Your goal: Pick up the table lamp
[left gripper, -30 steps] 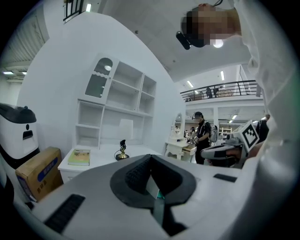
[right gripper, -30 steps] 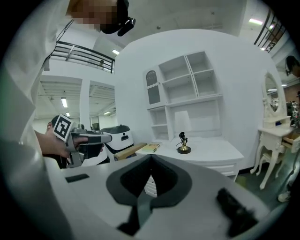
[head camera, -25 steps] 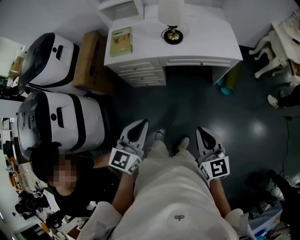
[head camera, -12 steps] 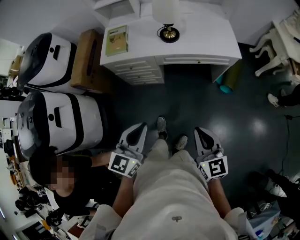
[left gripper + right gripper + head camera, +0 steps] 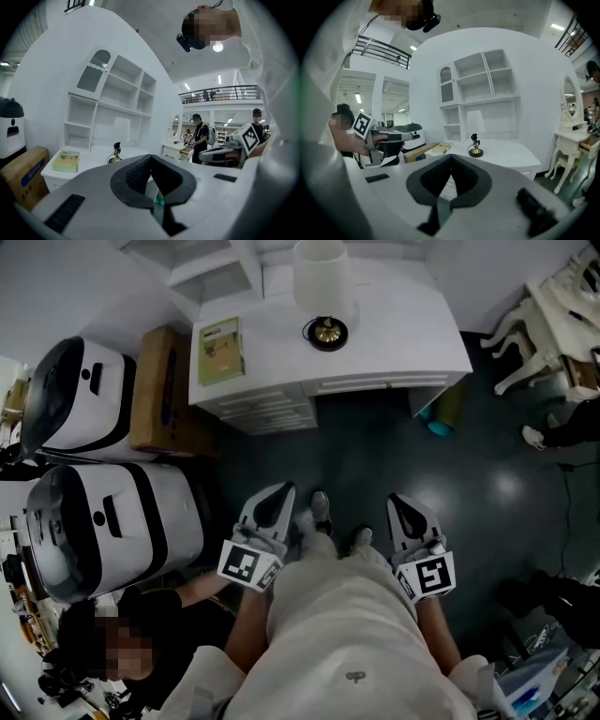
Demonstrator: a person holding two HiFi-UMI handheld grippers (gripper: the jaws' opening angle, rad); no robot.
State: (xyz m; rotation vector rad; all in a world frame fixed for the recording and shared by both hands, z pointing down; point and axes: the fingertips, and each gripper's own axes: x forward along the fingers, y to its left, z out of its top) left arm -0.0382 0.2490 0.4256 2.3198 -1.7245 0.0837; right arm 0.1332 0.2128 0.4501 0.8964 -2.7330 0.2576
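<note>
The table lamp (image 5: pixel 321 296) has a white shade and a small brass base. It stands on the white desk (image 5: pixel 394 343) at the top of the head view. In the left gripper view the lamp (image 5: pixel 116 153) is small and far ahead; in the right gripper view the lamp (image 5: pixel 475 144) is also ahead on the desk. My left gripper (image 5: pixel 278 491) and right gripper (image 5: pixel 404 499) are held side by side over the dark floor, well short of the desk. Both point toward it, both are shut, and nothing is between their jaws.
A green book (image 5: pixel 220 338) lies on the desk's left part, and white shelves (image 5: pixel 480 89) rise behind it. A cardboard box (image 5: pixel 159 390) and two white-and-black machines (image 5: pixel 103 517) stand left. A white chair (image 5: pixel 548 320) is at the right, and a person (image 5: pixel 122 643) sits bottom left.
The desk and lamp have slid lower and more fully into the head view as I step toward them. Both grippers travel forward with me and stay shut.
</note>
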